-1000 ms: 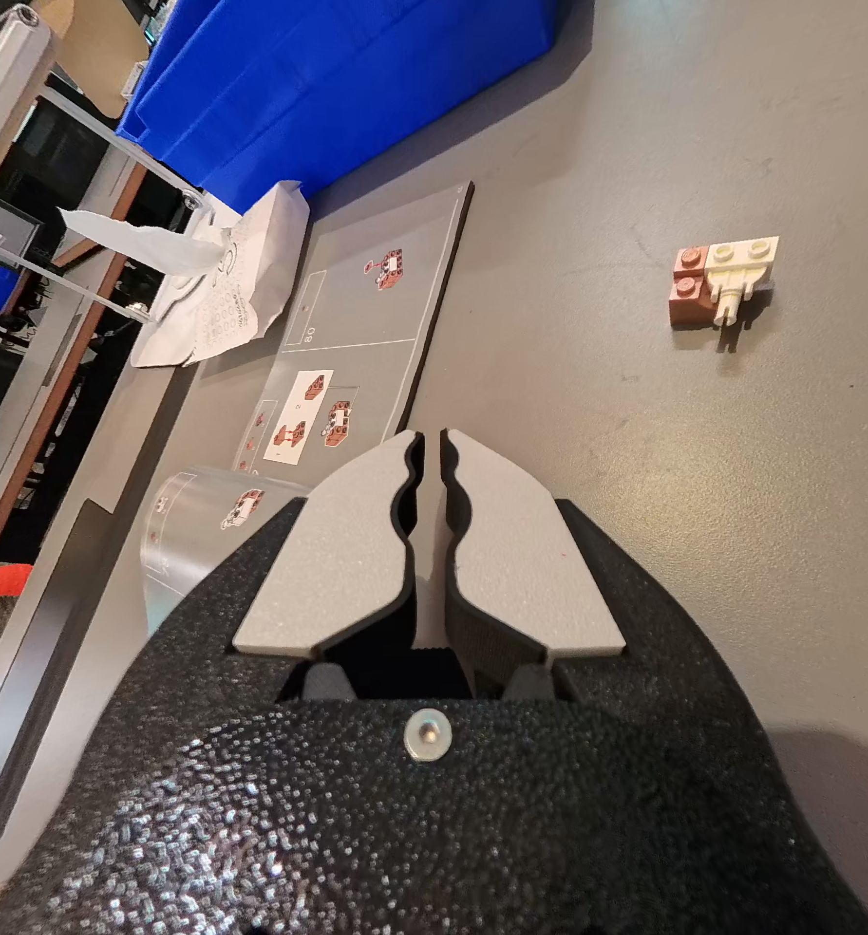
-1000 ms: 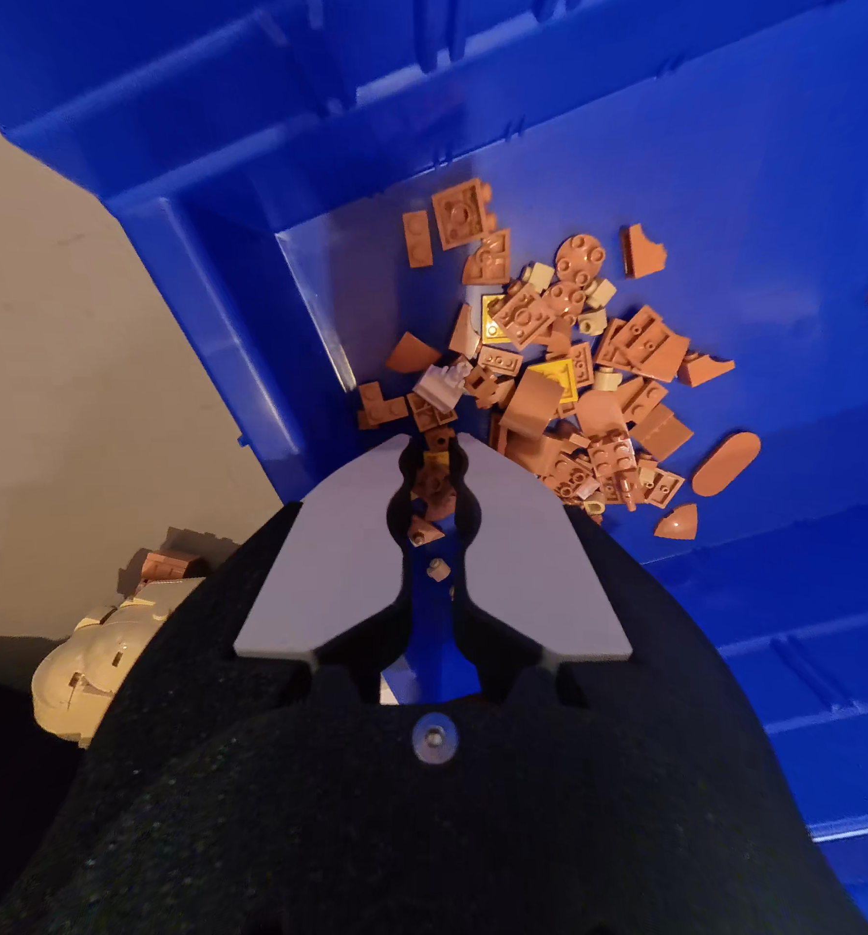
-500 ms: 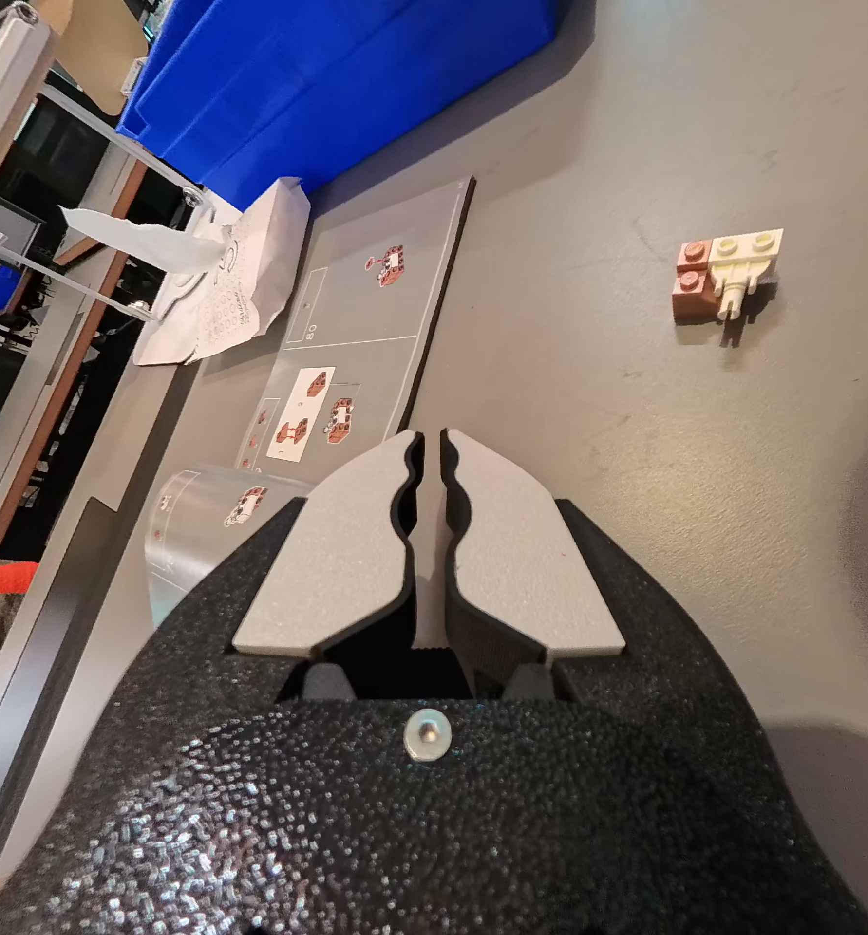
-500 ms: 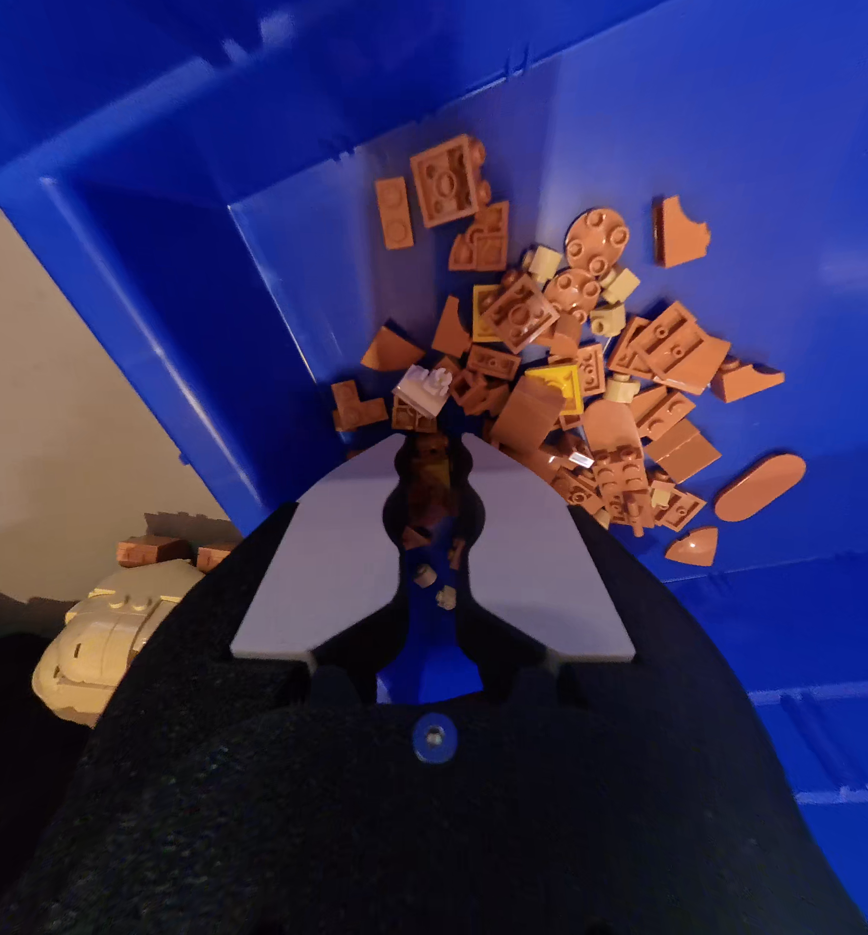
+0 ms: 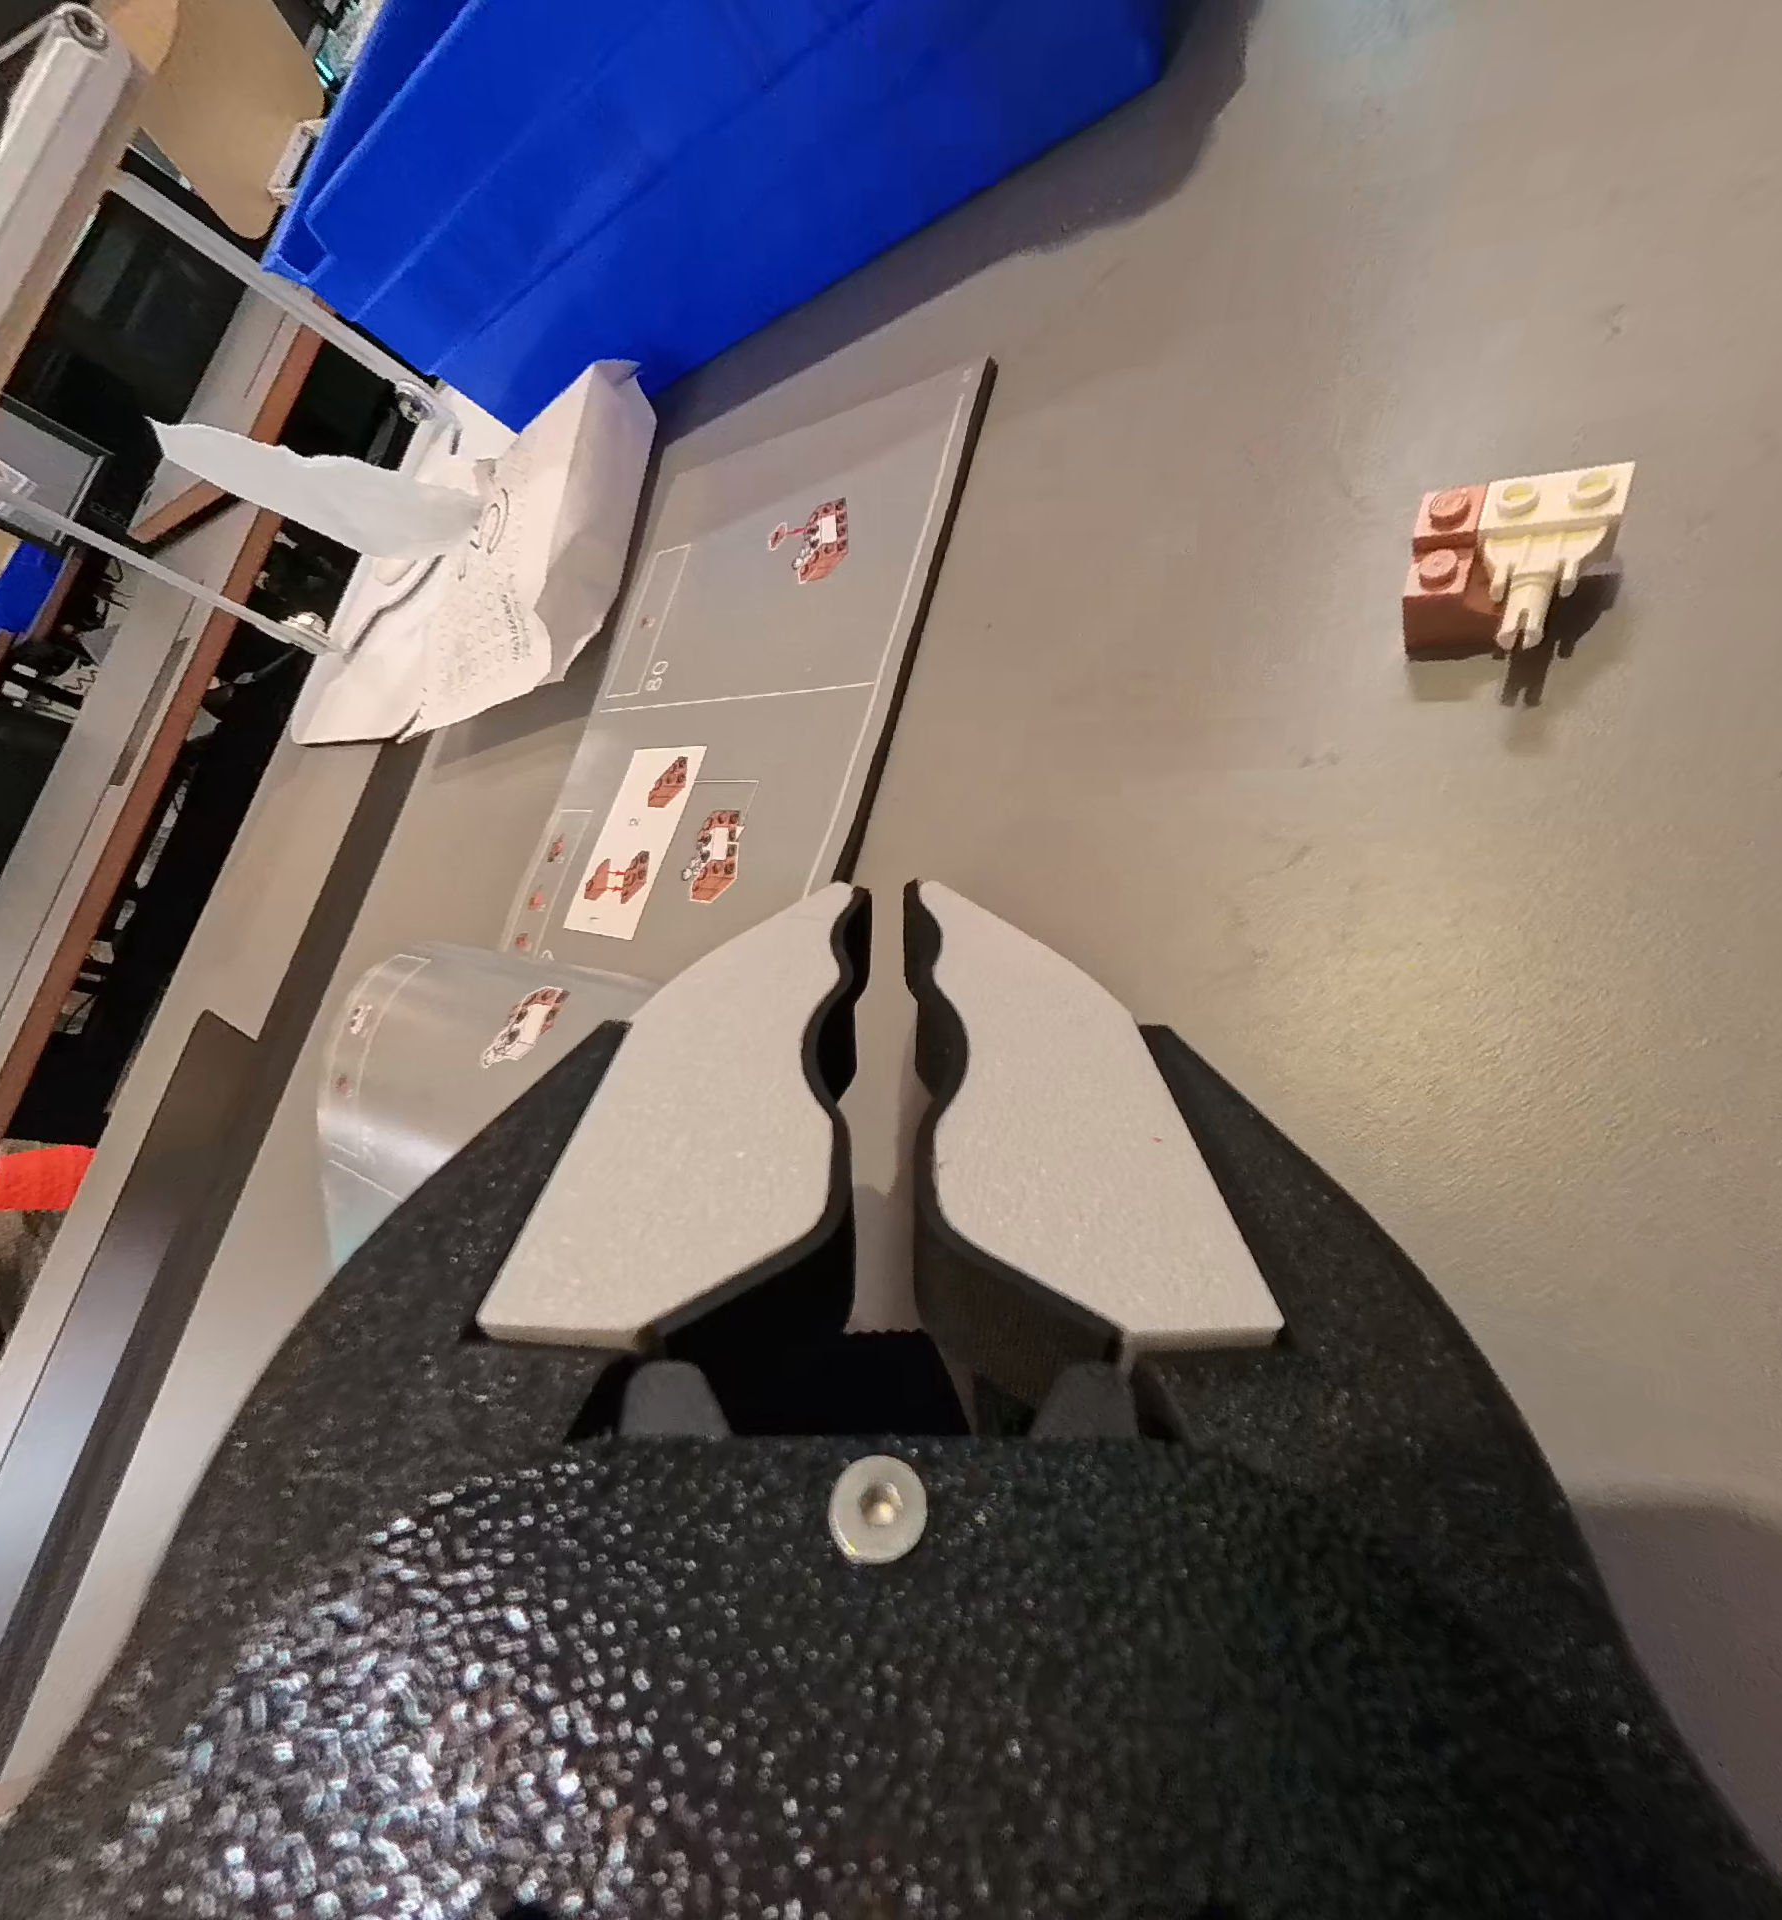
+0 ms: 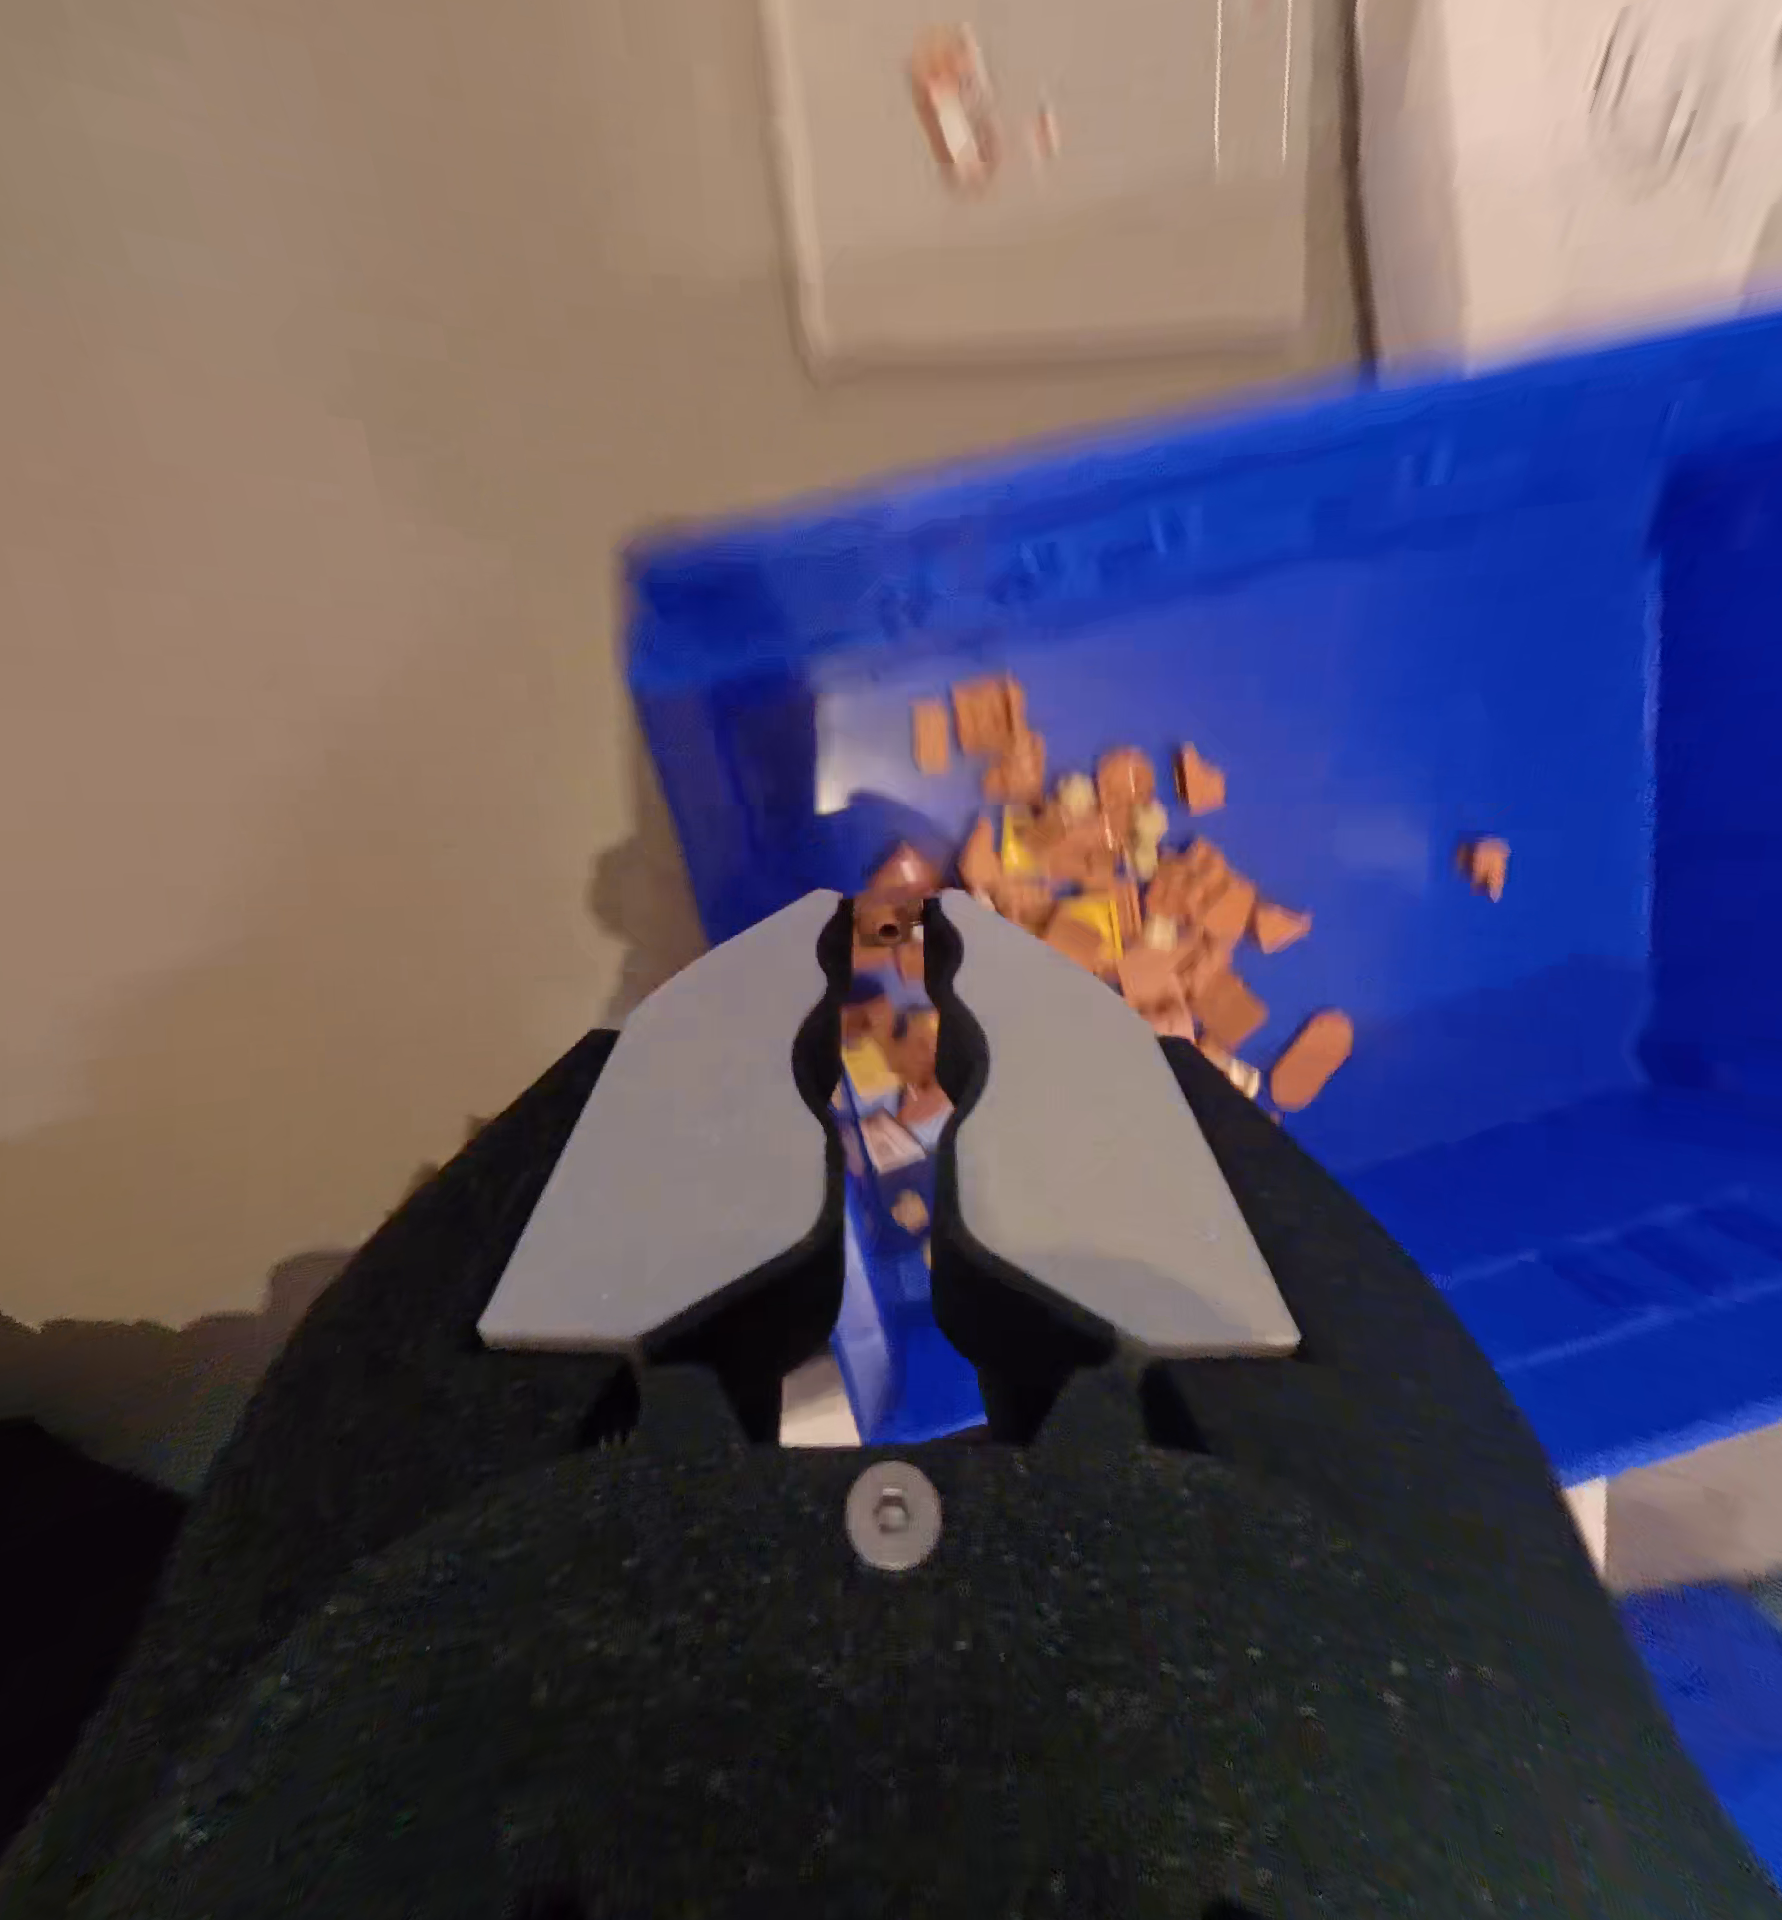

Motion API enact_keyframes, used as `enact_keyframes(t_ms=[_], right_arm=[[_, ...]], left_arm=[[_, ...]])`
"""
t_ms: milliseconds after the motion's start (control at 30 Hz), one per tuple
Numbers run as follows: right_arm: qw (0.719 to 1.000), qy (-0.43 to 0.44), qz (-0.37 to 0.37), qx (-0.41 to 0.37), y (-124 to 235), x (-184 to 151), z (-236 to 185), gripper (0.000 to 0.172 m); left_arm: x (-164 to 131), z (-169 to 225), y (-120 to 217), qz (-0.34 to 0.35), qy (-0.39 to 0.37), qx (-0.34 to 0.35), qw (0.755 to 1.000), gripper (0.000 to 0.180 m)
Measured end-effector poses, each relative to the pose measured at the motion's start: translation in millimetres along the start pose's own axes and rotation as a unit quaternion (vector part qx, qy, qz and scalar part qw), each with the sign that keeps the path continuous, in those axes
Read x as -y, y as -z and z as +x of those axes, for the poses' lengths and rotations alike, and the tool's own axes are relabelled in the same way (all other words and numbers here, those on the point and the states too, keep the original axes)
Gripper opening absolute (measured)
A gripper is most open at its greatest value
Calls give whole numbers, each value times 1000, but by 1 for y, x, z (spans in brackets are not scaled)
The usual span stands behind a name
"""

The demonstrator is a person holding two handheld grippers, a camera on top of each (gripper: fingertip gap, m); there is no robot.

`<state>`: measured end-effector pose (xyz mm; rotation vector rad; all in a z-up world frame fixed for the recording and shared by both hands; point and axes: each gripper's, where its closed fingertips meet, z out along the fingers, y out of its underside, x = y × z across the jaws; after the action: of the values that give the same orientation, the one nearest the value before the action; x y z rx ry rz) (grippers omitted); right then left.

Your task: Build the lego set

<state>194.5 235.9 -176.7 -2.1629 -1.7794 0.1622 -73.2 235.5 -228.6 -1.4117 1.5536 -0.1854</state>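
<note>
In the left wrist view, the left gripper [image 5: 887, 899] has grey fingers on a black bumpy body. Its jaws are almost shut, with only a thin slit between them, and they hold nothing. It hangs over a flat grey table [image 5: 1282, 935]. Off to the right, well apart from the fingers, sits a small brown brick joined to a cream piece with a peg [image 5: 1510, 566]. To the left lies a grey building booklet with brick pictures [image 5: 762, 665], with one page curled up near the gripper body. Past it lies a crumpled white paper bag [image 5: 471, 613], and behind that stands a big blue plastic bin [image 5: 710, 156].

In the right wrist view, which is blurry, the right gripper [image 6: 889, 920] pinches a small brown toy brick piece [image 6: 887, 920] right at its fingertips. It is just over the near corner of the blue plastic bin [image 6: 1489, 582]. A heap of brown, tan and yellow brick pieces [image 6: 1126, 894] lies on the bin floor, just past the fingers. One more brown piece [image 6: 1484, 862] lies alone, farther right. The pale table [image 6: 295, 623] is on the left.
</note>
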Motion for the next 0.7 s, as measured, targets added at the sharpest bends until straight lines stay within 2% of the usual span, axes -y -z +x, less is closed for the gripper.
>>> enact_keyframes(t_ms=[133, 233, 367, 433, 533, 700], right_arm=[[988, 73, 131, 22, 20, 66, -51, 12], [977, 96, 185, 40, 9, 112, -86, 12], [976, 11, 215, 34, -34, 160, -101, 12], [982, -32, 186, 27, -63, 164, -102, 12], [990, -51, 131, 13, -97, 156, -102, 12], [993, -65, 96, 10, -121, 144, -98, 13]], left_arm=[[2, 1, 0, 6, 4, -1, 1000, 5], [4, 3, 0, 8, 1, -3, 1000, 5], [6, 4, 0, 13, -1, -4, 1000, 5], [7, 4, 1, 15, -1, -3, 1000, 5], [8, 3, 1, 18, 2, -3, 1000, 5], [8, 4, 1, 17, -1, -5, 1000, 5]])
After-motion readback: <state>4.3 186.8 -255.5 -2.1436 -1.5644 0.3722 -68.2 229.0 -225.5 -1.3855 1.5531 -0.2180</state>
